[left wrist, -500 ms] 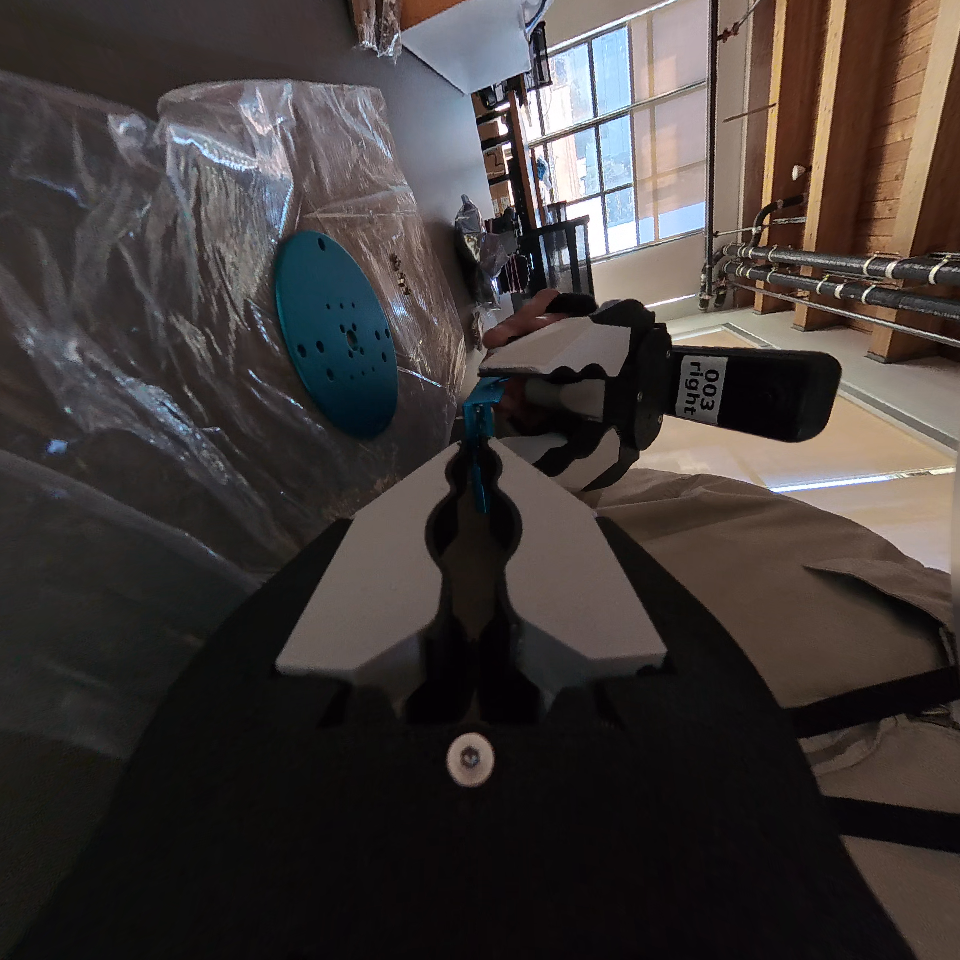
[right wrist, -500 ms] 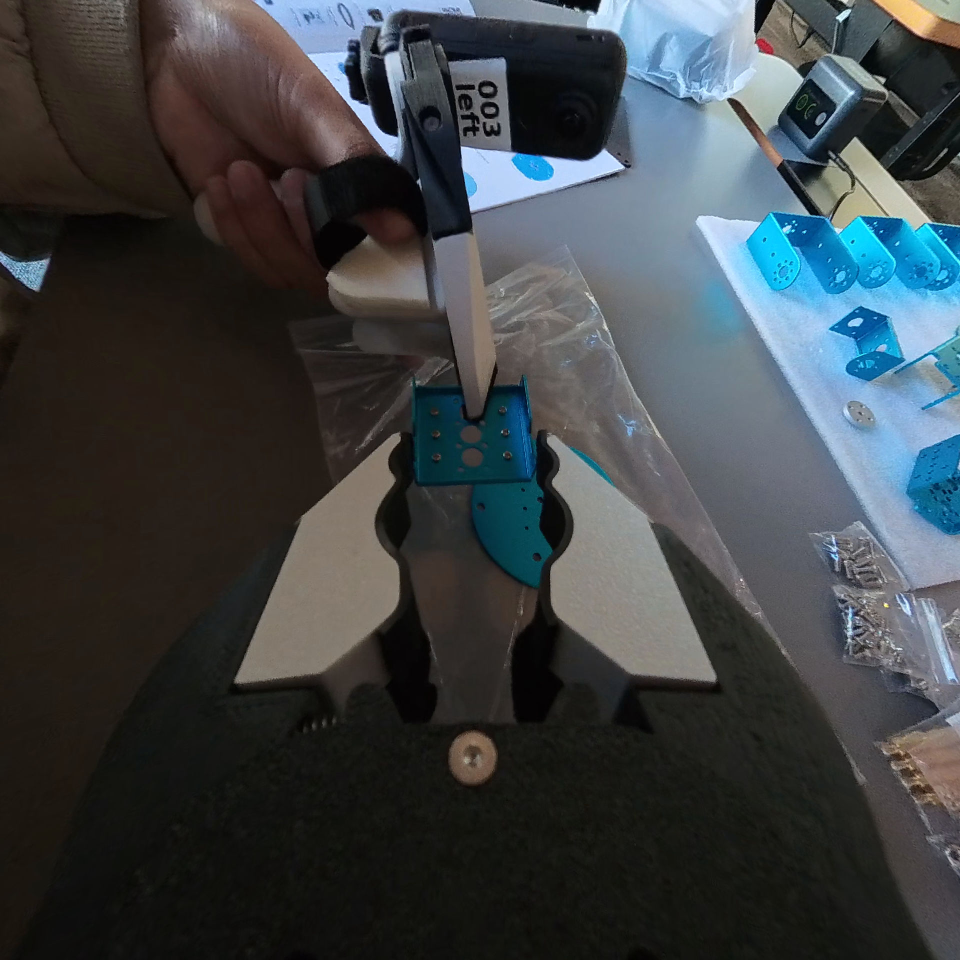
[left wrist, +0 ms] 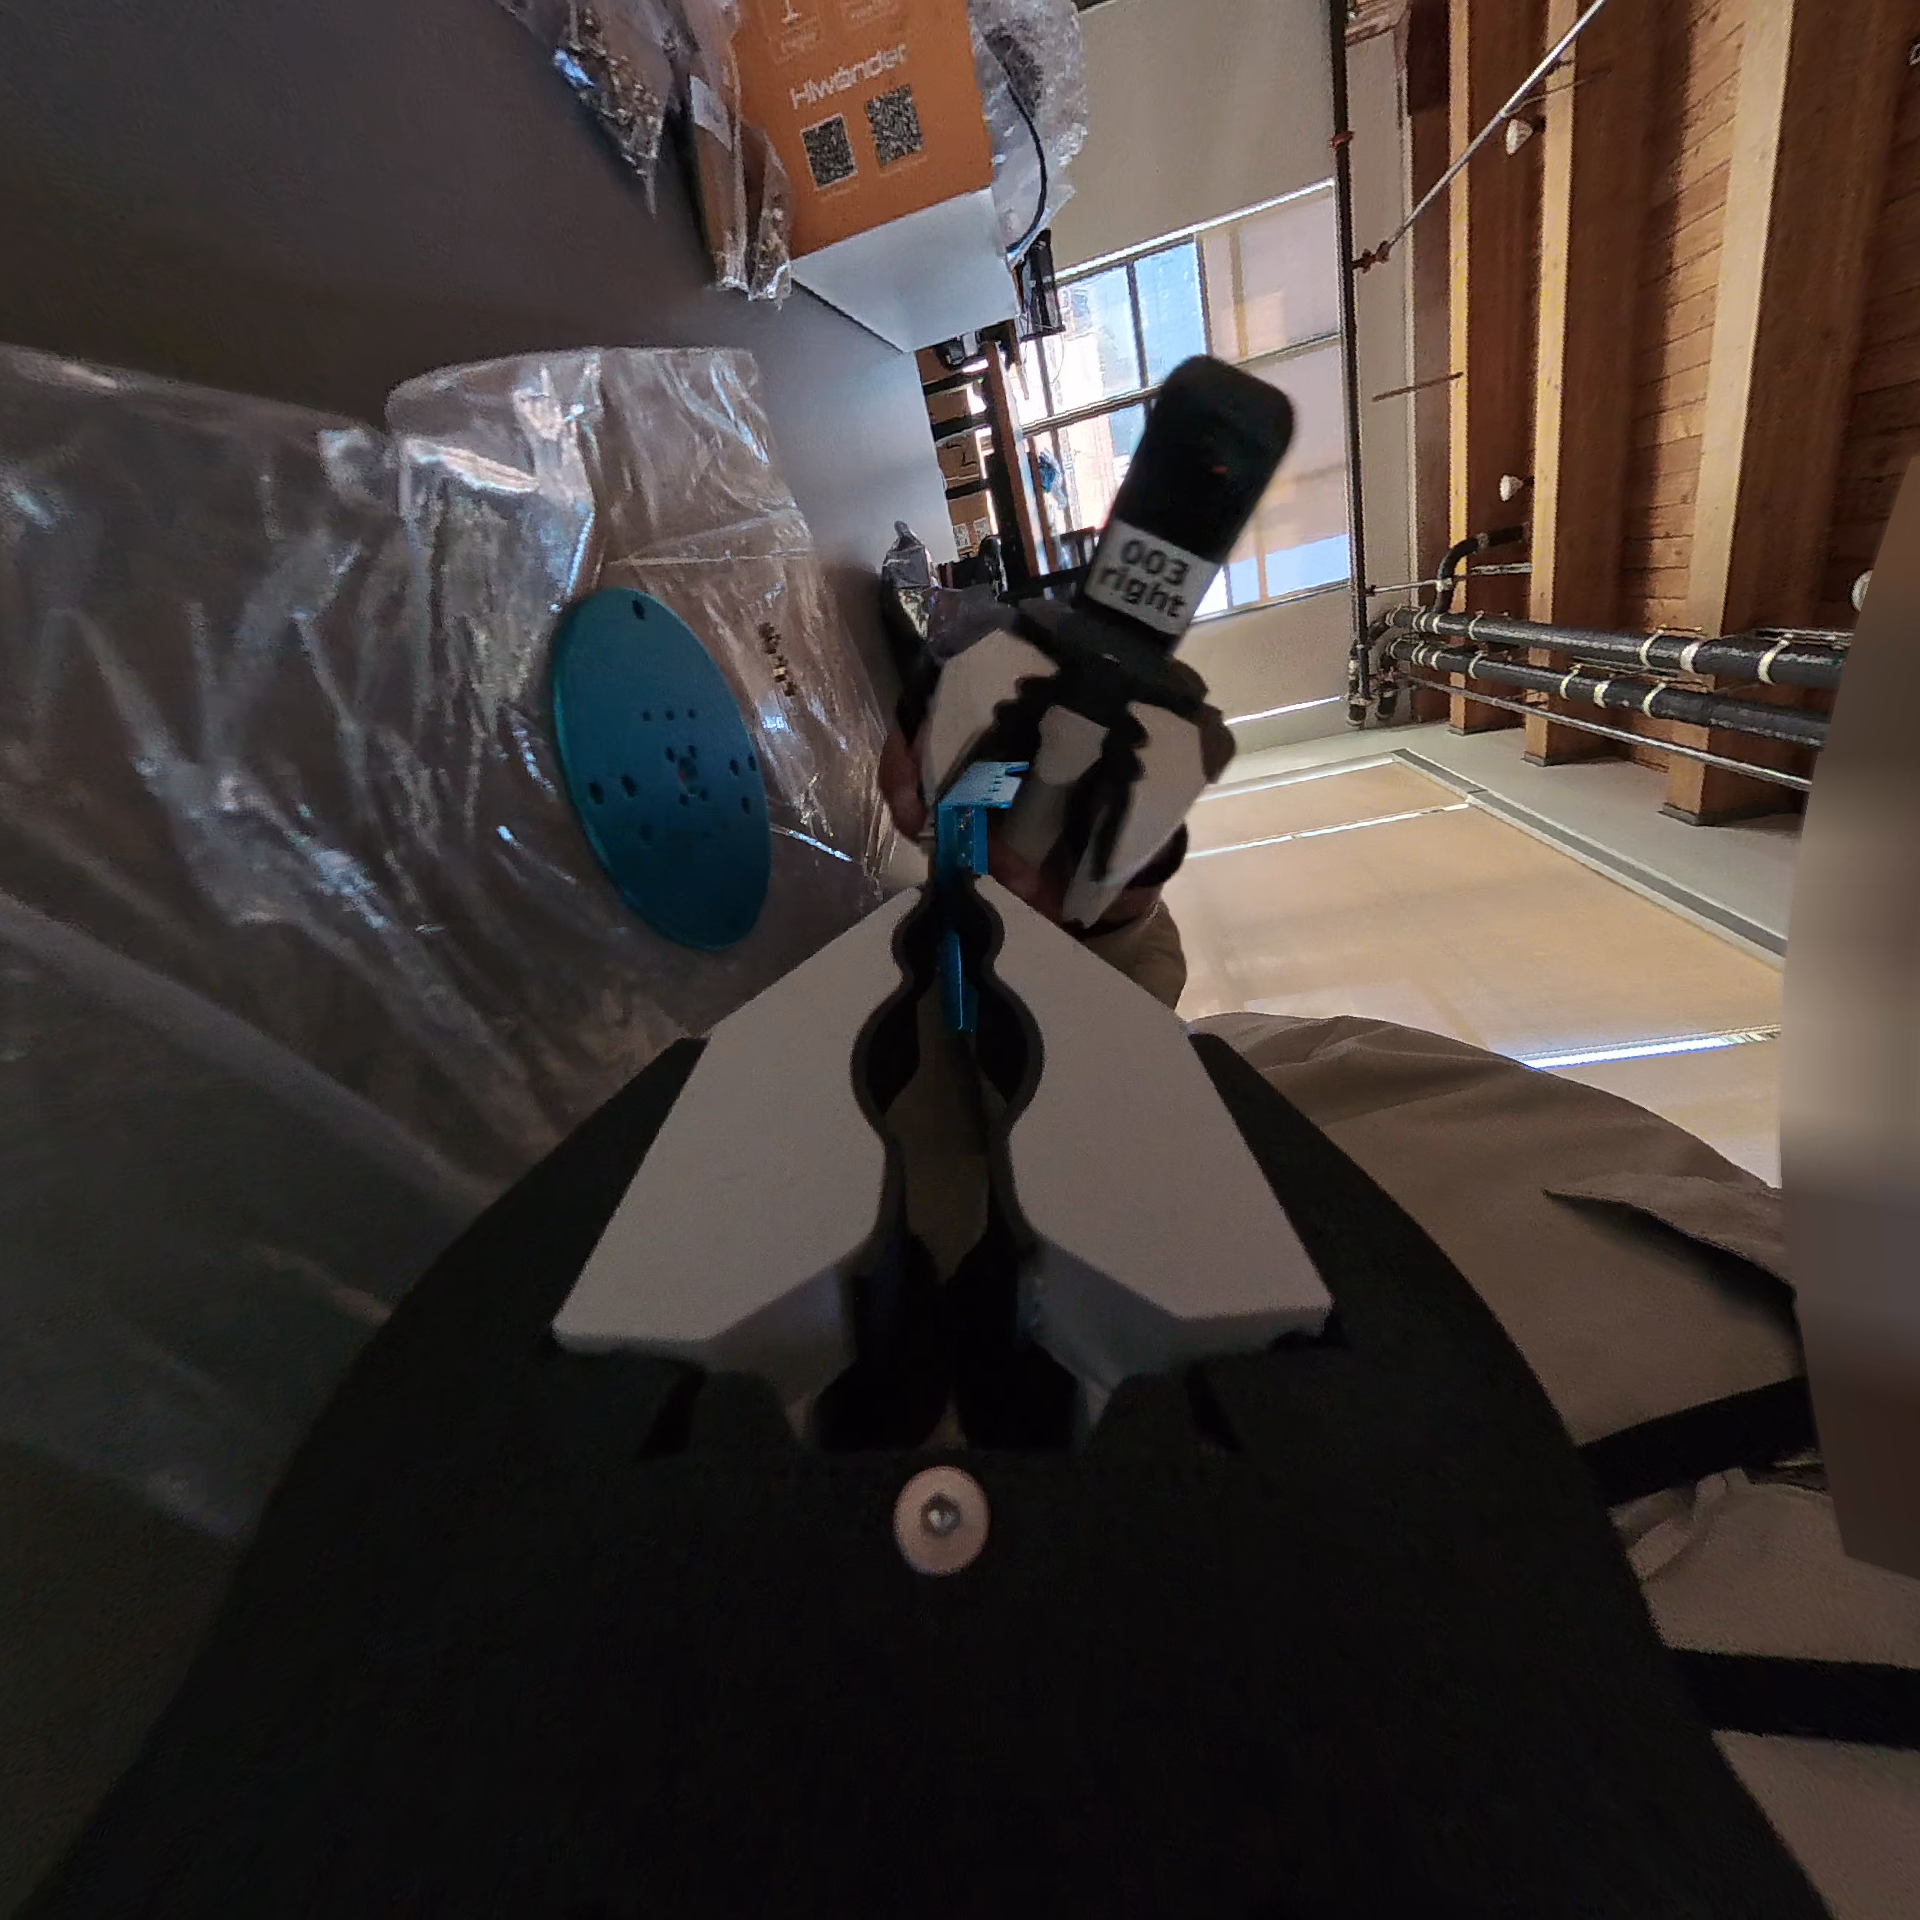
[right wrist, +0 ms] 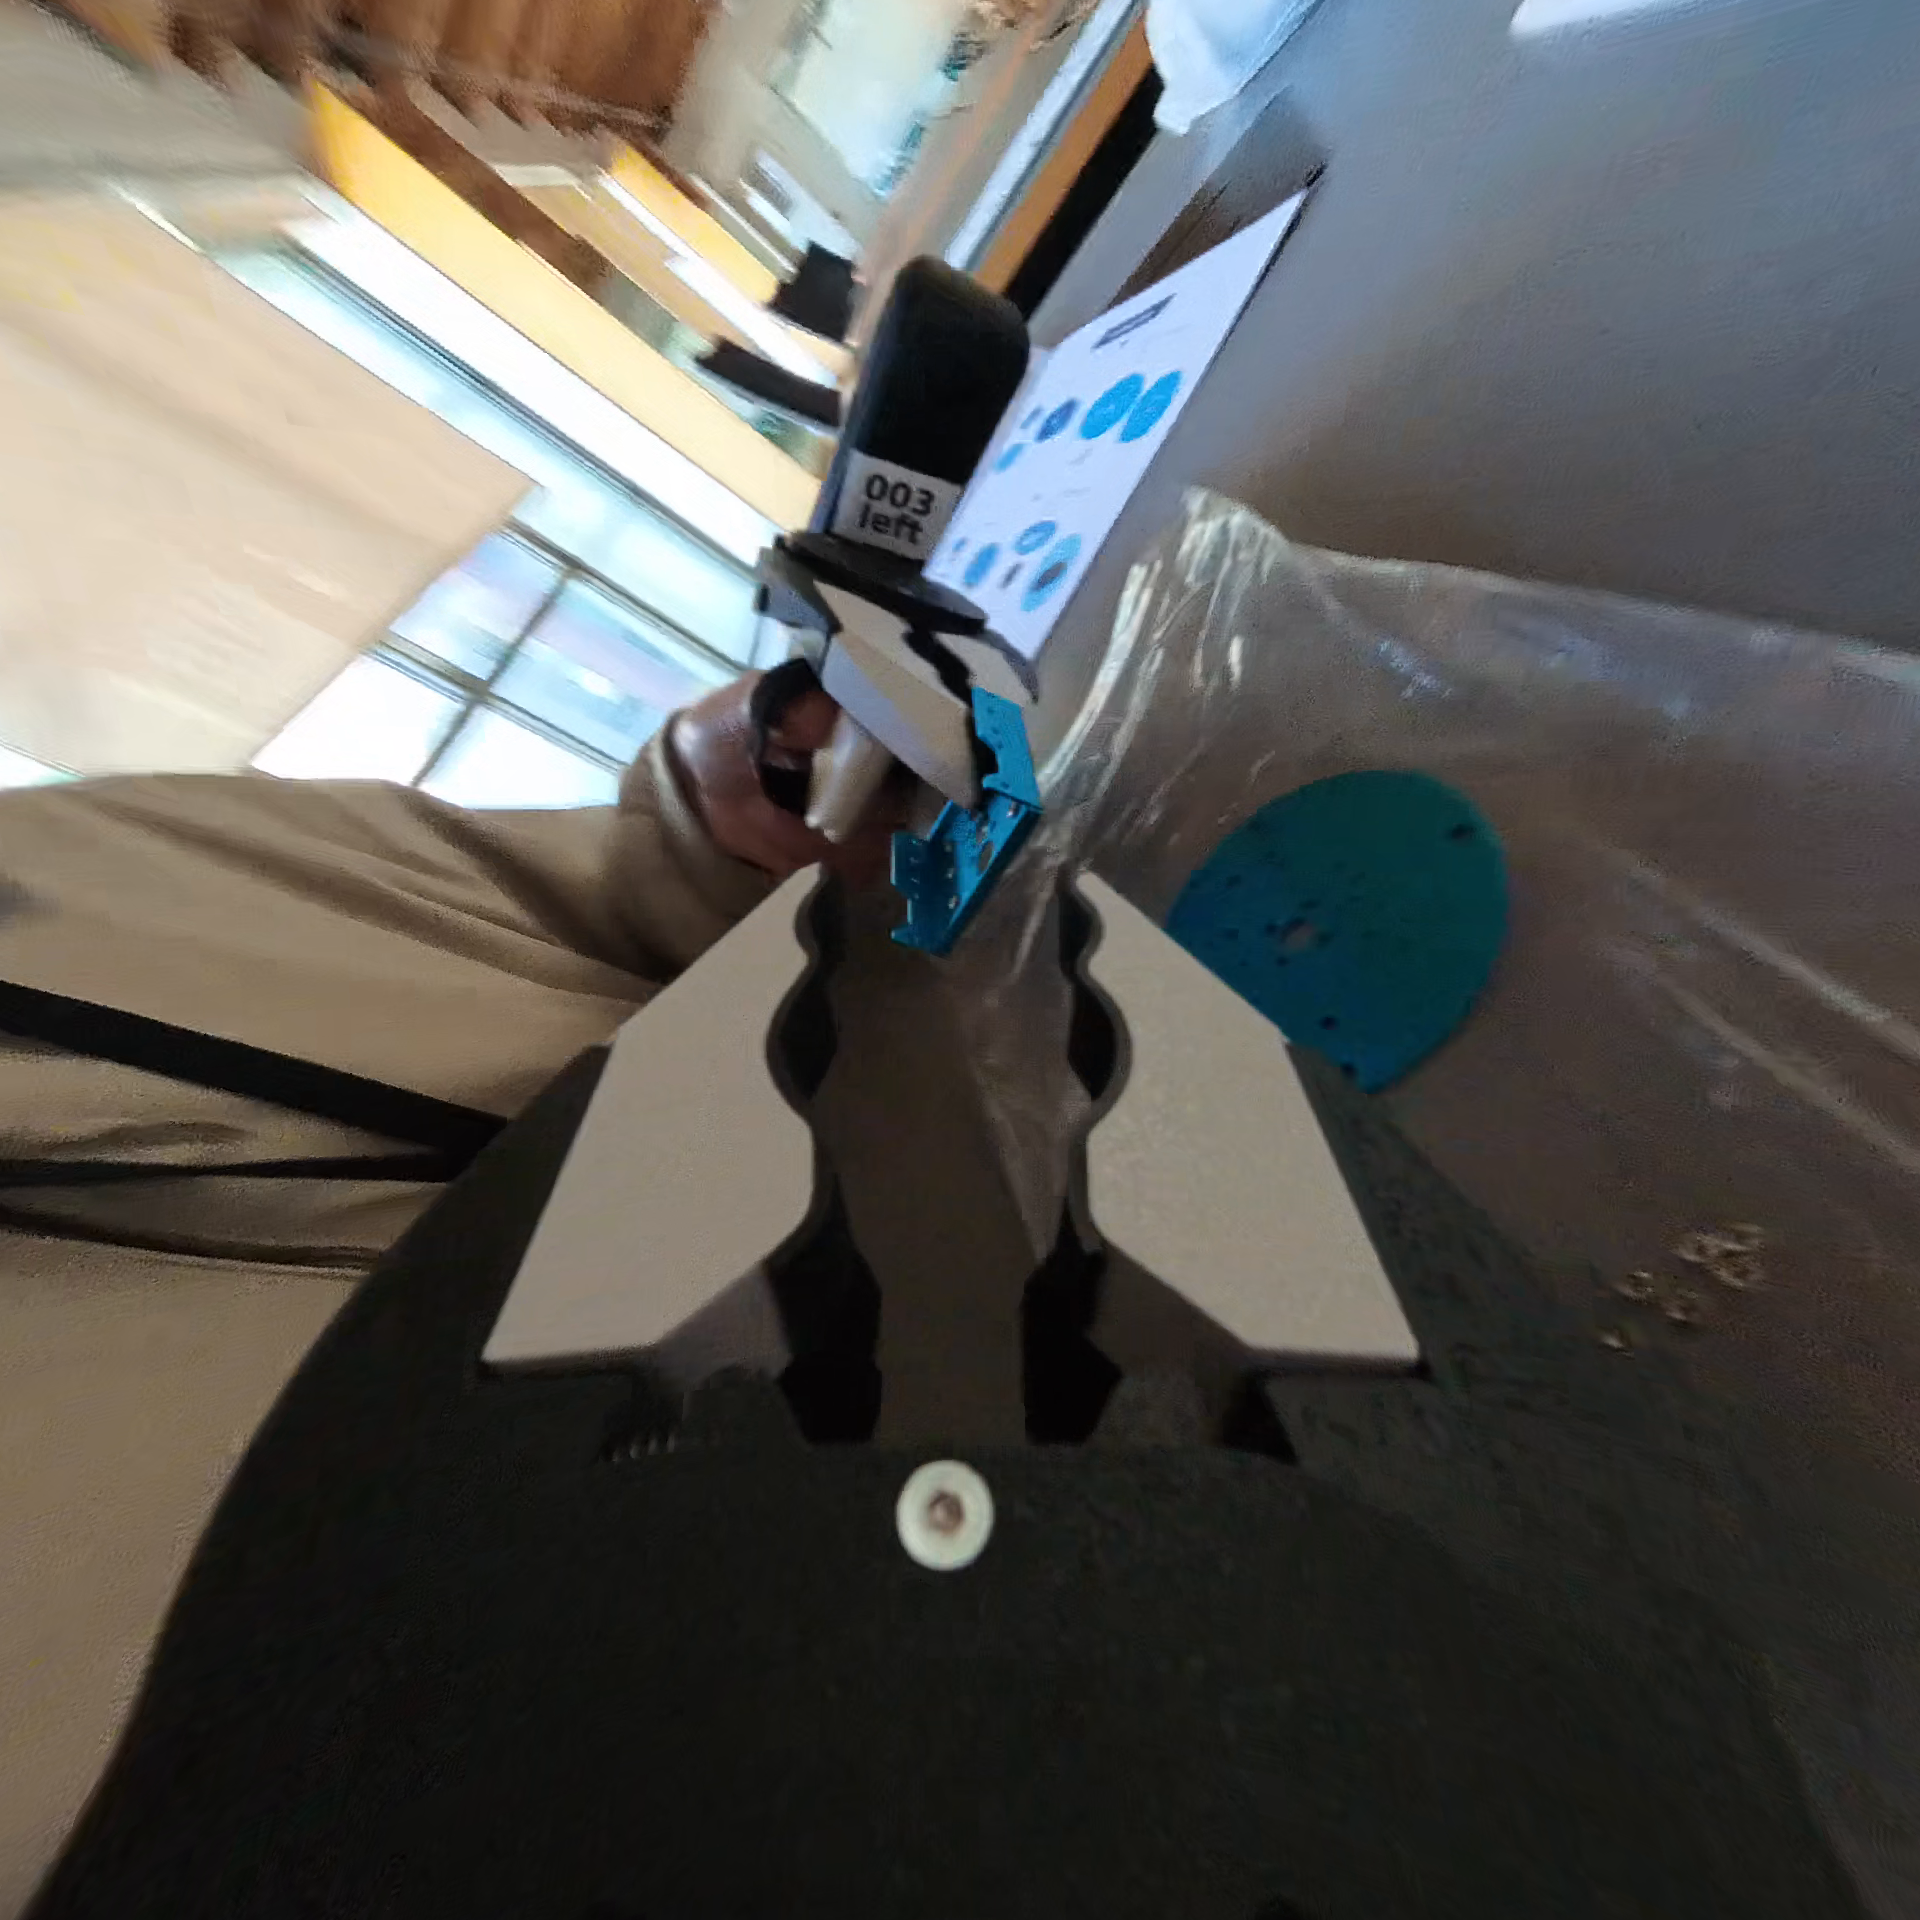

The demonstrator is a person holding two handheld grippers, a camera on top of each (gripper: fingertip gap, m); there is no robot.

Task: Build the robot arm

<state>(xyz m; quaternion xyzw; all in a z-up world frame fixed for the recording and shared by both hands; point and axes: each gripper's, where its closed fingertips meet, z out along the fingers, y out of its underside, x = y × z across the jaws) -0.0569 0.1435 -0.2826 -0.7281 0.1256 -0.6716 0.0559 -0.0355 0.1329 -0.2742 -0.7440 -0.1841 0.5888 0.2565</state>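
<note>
My left gripper [left wrist: 951,904] is shut on a thin wall of a small blue metal bracket [left wrist: 964,831], seen edge-on between its tips. In the right wrist view the left gripper [right wrist: 971,774] holds the same bracket [right wrist: 961,862] in the air, tilted. My right gripper [right wrist: 945,883] is open. The bracket's lower end hangs between its tips and I see no contact with either finger [right wrist: 717,1122]. In the left wrist view the right gripper [left wrist: 1003,821] sits just beyond the bracket, with a hand behind it. A clear plastic bag [right wrist: 1455,727] lies beside both grippers.
The bag holds a round blue plate with holes [left wrist: 660,769], which also shows in the right wrist view [right wrist: 1351,925]. An orange box [left wrist: 862,114] and bags of small parts [left wrist: 613,83] stand farther off. A printed sheet [right wrist: 1122,416] and loose screws [right wrist: 1683,1278] lie on the grey table [right wrist: 1610,312]. The tips of both grippers are at nearly the same place.
The right gripper has rolled and tilted, and its camera body now points up. The bracket, which spanned the right jaws before, now sits loose between them. The left gripper still holds it.
</note>
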